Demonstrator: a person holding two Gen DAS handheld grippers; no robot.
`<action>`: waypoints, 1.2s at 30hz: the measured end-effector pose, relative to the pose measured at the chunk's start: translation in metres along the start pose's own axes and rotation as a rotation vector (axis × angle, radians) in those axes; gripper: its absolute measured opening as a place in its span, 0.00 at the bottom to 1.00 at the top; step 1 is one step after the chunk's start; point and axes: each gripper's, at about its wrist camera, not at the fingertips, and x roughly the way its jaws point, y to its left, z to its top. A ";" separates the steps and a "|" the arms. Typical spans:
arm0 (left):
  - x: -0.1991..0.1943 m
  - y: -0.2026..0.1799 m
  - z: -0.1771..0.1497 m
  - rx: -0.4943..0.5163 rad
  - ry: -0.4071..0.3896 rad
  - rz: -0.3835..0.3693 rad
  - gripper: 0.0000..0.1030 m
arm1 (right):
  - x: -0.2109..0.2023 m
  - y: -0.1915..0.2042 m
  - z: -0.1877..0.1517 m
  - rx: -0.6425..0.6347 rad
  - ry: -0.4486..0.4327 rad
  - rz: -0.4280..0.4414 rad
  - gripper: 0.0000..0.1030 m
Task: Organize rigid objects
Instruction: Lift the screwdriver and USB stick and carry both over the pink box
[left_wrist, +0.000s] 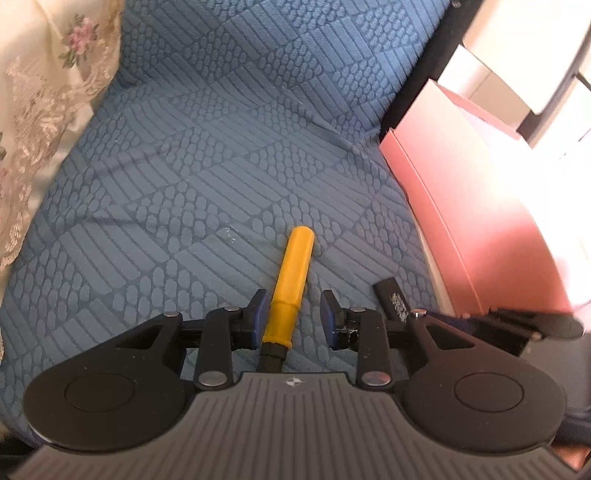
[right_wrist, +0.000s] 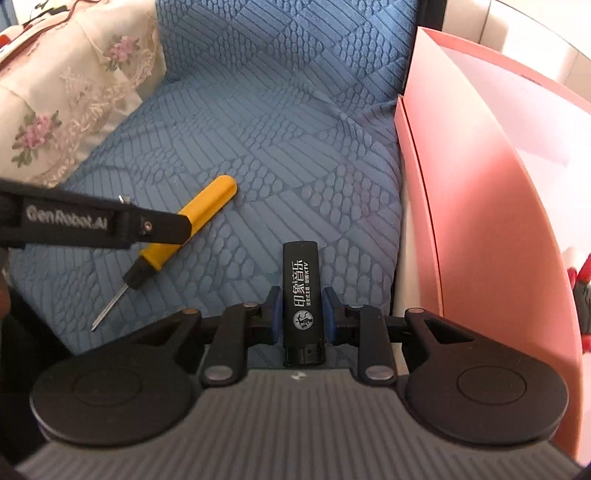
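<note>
Screwdriver (left_wrist: 291, 284), yellow handle, lies flat on the blue patterned cushion (left_wrist: 221, 129), low centre of the left wrist frame. Handle points up-frame; its black collar runs down under my left claw (left_wrist: 294, 315). Left claw is wide, blue pads either side of the handle. Left pad (left_wrist: 258, 314) sits right against the handle or just beside it, can't tell which; right pad is clearly apart with a gap. Not gripped.

In the right wrist frame the same screwdriver (right_wrist: 192, 225) is at middle left, lying diagonally, thin metal tip toward the lower left, handle end toward the upper right. One black finger of the left claw (right_wrist: 159, 229), with white lettering further back on it, crosses over the handle from the left edge.

Lighter (right_wrist: 303, 299), black with white printed characters and a round logo, is held in my right claw (right_wrist: 301, 314), low centre of that frame. Pads are narrow, pressed on both its long sides, its valve end nearest the camera. In the left wrist frame the lighter (left_wrist: 391, 299) shows at lower right, in the right claw (left_wrist: 413, 315), seen partly blurred.

Pink box (right_wrist: 480, 184) stands along the right edge of the cushion, open top washed out by light. Cream lace floral cloth (right_wrist: 66, 96) sits upper left.
</note>
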 end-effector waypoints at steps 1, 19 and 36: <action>0.001 -0.002 -0.002 0.011 0.004 0.008 0.34 | 0.001 0.000 0.001 -0.003 -0.002 0.003 0.27; 0.013 -0.010 -0.010 0.102 -0.036 0.074 0.22 | 0.006 0.001 0.009 -0.009 -0.026 -0.017 0.26; -0.021 -0.016 -0.002 -0.054 0.000 -0.004 0.21 | -0.020 -0.010 0.015 0.117 -0.019 -0.011 0.26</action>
